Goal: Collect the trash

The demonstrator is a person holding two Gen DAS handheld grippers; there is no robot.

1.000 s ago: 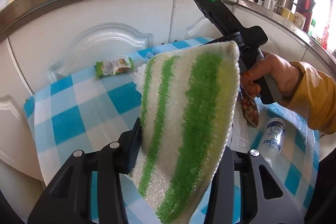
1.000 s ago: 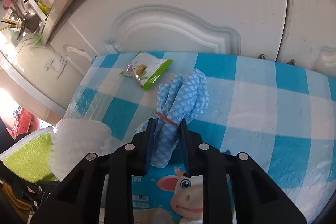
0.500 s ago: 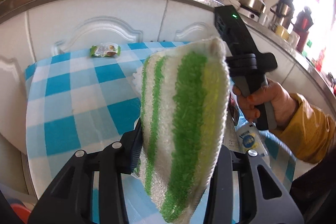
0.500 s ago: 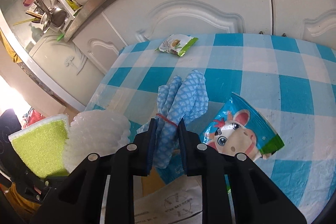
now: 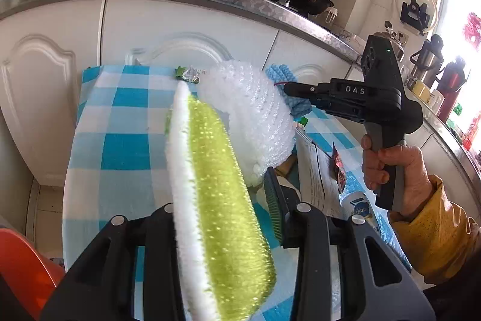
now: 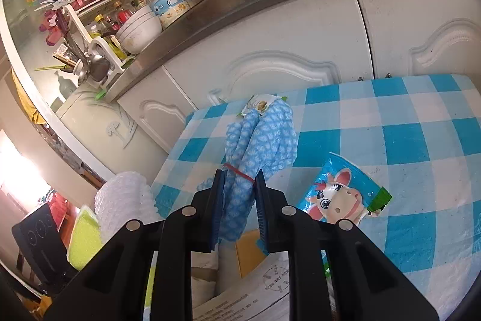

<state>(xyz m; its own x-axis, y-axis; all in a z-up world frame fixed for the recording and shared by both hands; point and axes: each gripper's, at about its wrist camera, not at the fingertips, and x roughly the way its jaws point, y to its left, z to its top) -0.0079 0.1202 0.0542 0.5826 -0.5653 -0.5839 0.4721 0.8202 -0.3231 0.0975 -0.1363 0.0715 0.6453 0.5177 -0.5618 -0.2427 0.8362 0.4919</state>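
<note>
While lifted, blue cloth bundle [image 6: 255,146] seemingly pinched between right jaws.

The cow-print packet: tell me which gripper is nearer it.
Right. The right gripper, shut on the blue cloth bundle, hangs just left of the cow-print packet. The left gripper, holding the green cloth, sits farther off.

My table [image 6: 421,140] wears a blue-and-white checked cloth. On it lie a cartoon-cow packet [image 6: 342,194], a small green snack wrapper [image 6: 261,105] at the far edge by the cabinets, and printed paper [image 5: 318,179] with a little bottle [image 5: 359,208] beside it.
</note>
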